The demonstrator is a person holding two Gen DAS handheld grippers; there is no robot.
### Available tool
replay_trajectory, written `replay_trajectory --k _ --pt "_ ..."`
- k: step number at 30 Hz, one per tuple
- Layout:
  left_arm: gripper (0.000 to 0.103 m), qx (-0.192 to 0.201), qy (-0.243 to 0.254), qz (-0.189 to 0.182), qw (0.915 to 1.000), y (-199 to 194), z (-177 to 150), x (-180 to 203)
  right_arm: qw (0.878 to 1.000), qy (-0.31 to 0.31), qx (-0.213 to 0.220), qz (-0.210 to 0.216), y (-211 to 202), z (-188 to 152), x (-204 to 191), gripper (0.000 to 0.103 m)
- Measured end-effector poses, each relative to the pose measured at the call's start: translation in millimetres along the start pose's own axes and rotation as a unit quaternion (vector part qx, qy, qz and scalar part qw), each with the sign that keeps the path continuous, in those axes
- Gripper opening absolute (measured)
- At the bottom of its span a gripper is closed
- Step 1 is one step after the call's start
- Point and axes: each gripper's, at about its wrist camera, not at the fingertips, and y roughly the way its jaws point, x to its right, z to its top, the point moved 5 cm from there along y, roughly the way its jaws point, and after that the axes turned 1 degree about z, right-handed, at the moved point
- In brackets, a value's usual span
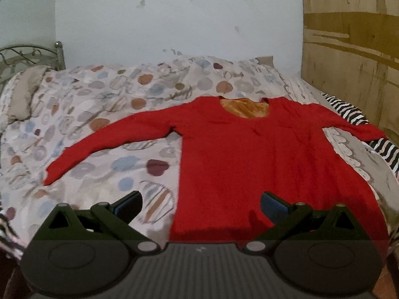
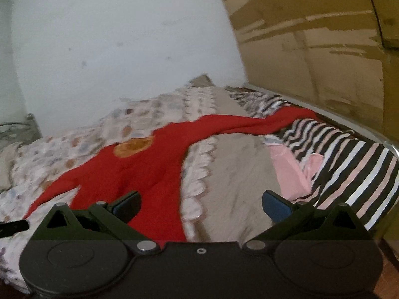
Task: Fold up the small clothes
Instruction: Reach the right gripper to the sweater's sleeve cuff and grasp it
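One red long-sleeve top (image 1: 249, 154) is lying flat on the bed (image 1: 99, 124), both sleeves spread out. I'm guessing it's soft, light and floppy, so I'm eyeing the hem corners or a cuff. My left hand-held gripper (image 1: 200, 205) and right hand-held gripper (image 2: 200, 205) are both hanging released, holding nothing. One striped blanket (image 2: 349, 174) is sitting alongside.

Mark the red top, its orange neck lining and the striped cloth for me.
red top (image 1: 239, 164): left wrist view, middle of the body panel.
orange neck lining (image 1: 245, 108): left wrist view, inside the neck opening.
striped cloth (image 2: 349, 164): right wrist view, a broad stripe near its middle.
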Motion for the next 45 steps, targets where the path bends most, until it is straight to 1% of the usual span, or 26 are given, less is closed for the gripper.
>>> replay_trajectory --k 4,7,11,14,16,18,22,24,26,29,31,32,34,35,36,37,39,40,42,44,45 --pt "0.103 -0.01 0.002 -0.006 0.9999 34.3 8.9 11.6 1.0 0.012 0.006 -0.008 40.4 15.7 20.8 0.103" --pt "0.103 -0.014 0.007 -0.008 0.9998 56.5 14.0 20.6 1.0 0.027 0.012 -0.012 78.2 35.9 42.6 0.103" --pt "0.103 -0.026 0.001 -0.01 0.9996 79.1 16.0 25.4 0.997 0.073 -0.005 -0.026 139.4 68.8 86.4 0.103" --pt "0.103 -0.032 -0.004 -0.014 0.9994 89.7 16.1 22.6 0.993 0.097 -0.014 -0.072 188.5 96.0 128.0 0.103" --pt "0.103 -0.034 -0.002 -0.009 0.9994 95.2 16.5 18.9 0.99 0.103 -0.006 -0.096 214.6 110.9 152.3 0.103" --pt "0.103 -0.035 -0.001 -0.001 0.9994 100.1 17.1 15.0 0.983 0.126 -0.003 -0.132 238.8 123.5 178.6 0.102" --pt "0.103 -0.043 -0.009 0.011 0.999 107.1 17.4 5.0 0.968 0.195 0.011 -0.158 275.0 137.6 220.7 0.101" --pt "0.103 -0.046 -0.013 0.015 0.9988 108.9 17.4 -0.9 0.962 0.215 0.02 -0.169 287.5 142.4 232.3 0.1" --pt "0.103 -0.047 -0.016 0.021 0.9986 109.3 16.9 -6.5 0.955 0.231 0.022 -0.185 298.4 146.7 241.3 0.096" --pt "0.103 -0.049 -0.022 0.028 0.9982 109.4 15.6 -13.9 0.942 0.27 0.027 -0.199 310.7 148.5 252.9 0.085" --pt "0.103 -0.051 -0.026 0.033 0.9978 109.3 14.6 -18.0 0.933 0.29 0.03 -0.211 314.1 149.5 259.4 0.072" --pt "0.103 -0.052 -0.027 0.035 0.9977 109.2 14.1 -19.6 0.929 0.297 0.033 -0.217 316.5 150.1 262.6 0.067" --pt "0.103 -0.053 -0.028 0.038 0.9975 108.5 13.4 -22.6 0.923 0.31 0.038 -0.223 317.5 148.6 264.7 0.045" --pt "0.103 -0.052 -0.028 0.04 0.9974 107.8 13.4 -23.9 0.921 0.313 0.041 -0.226 317.0 148.2 265.0 0.038" --pt "0.103 -0.052 -0.029 0.04 0.9974 107.0 13.6 -25.1 0.922 0.314 0.045 -0.224 316.2 148.2 264.6 0.027" --pt "0.103 -0.051 -0.031 0.041 0.9974 106.0 13.8 -26.3 0.922 0.312 0.051 -0.223 315.3 149.1 263.1 0.018" --pt "0.103 -0.048 -0.034 0.04 0.9975 103.5 15.0 -28.4 0.926 0.299 0.067 -0.22 309.7 153.5 256.7 0.01" --pt "0.103 -0.046 -0.036 0.04 0.9975 102.0 16.0 -29.3 0.931 0.284 0.076 -0.217 305.9 157.8 250.9 0.009" --pt "0.103 -0.043 -0.039 0.04 0.9975 99.5 18.0 -30.9 0.943 0.237 0.089 -0.214 299.4 170.5 232.9 0.008" --pt "0.103 -0.038 -0.042 0.037 0.9977 96.3 20.2 -31.6 0.958 0.166 0.111 -0.208 291.1 189.1 203.4 0.008" --pt "0.103 -0.036 -0.044 0.036 0.9978 94.4 21.3 -31.6 0.963 0.133 0.122 -0.202 286.5 197.4 188.1 0.008"
